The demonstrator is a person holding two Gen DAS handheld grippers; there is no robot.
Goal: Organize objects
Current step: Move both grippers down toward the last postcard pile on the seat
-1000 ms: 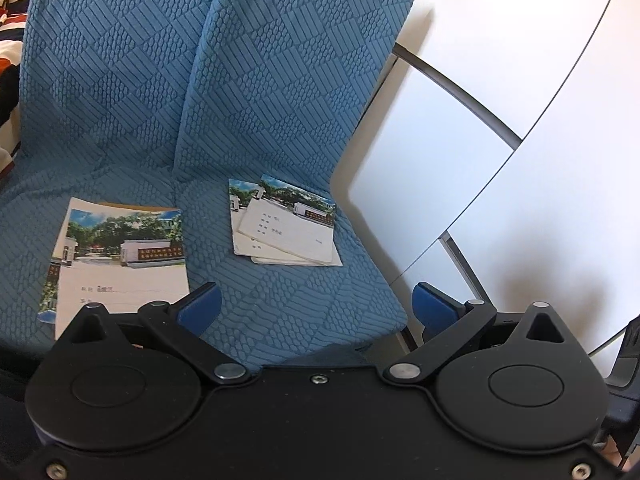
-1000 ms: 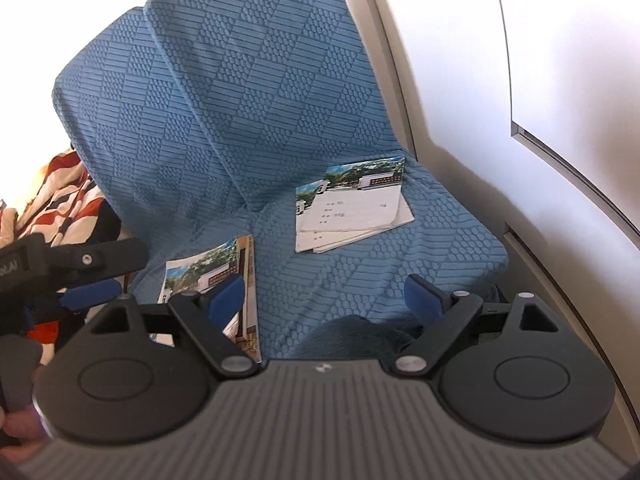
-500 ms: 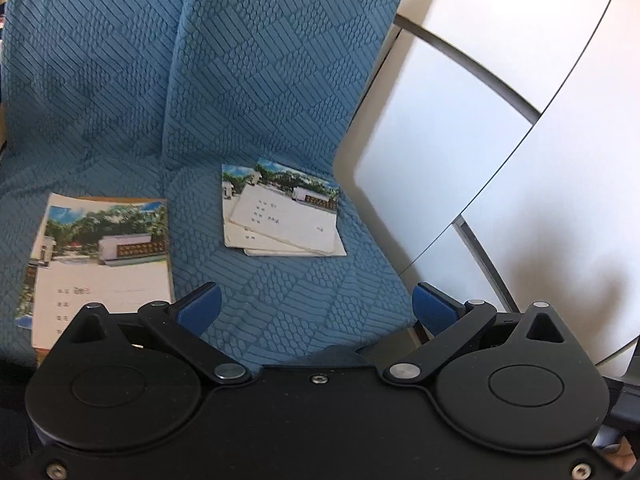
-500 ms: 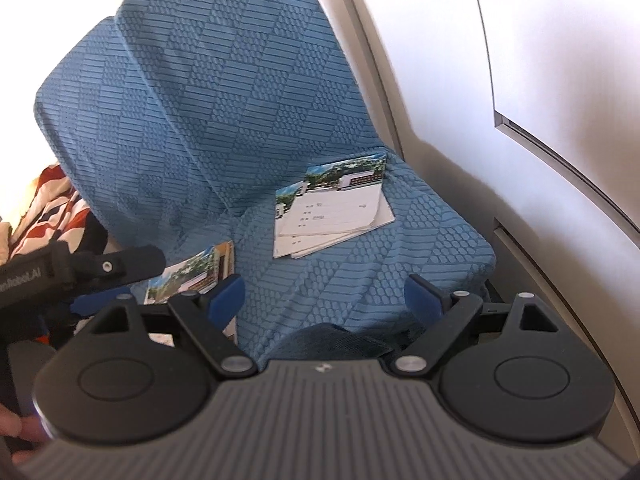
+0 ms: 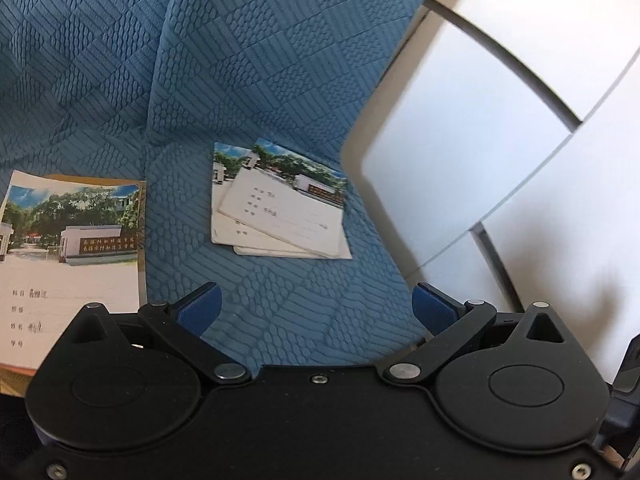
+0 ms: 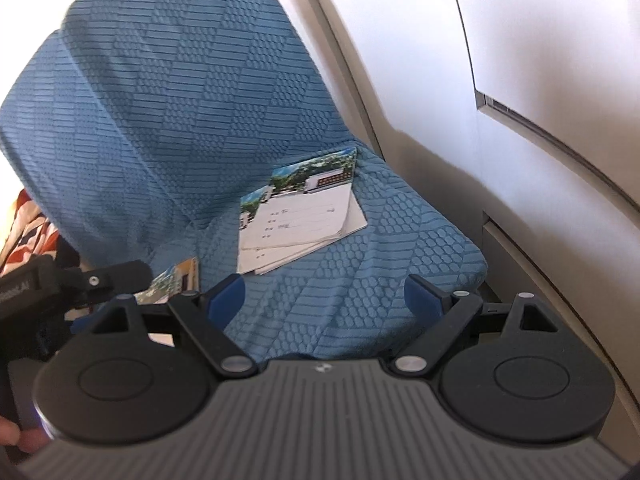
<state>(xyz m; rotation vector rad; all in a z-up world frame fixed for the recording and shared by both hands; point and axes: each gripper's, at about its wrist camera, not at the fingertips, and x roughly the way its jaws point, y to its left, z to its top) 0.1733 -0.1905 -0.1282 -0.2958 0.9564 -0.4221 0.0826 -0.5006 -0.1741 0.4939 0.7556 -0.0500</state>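
Two seats in a blue quilted cover (image 5: 280,80) stand side by side against a white panelled wall (image 5: 500,128). On the seat nearest the wall, toward its back edge where the cushion meets the backrest, lies a loose stack of booklets (image 5: 280,204), fanned and askew, each with a building photo above blank form lines. On the neighbouring seat, at its front edge, lies a single booklet (image 5: 68,256) over a tan sheet. The left gripper (image 5: 316,308) hangs above the front of the wall-side seat, its jaws spread wide with nothing between them. The right gripper (image 6: 324,292) hangs over the same cushion, likewise wide apart and empty, the stack (image 6: 300,224) beyond its blue pads (image 6: 226,296).
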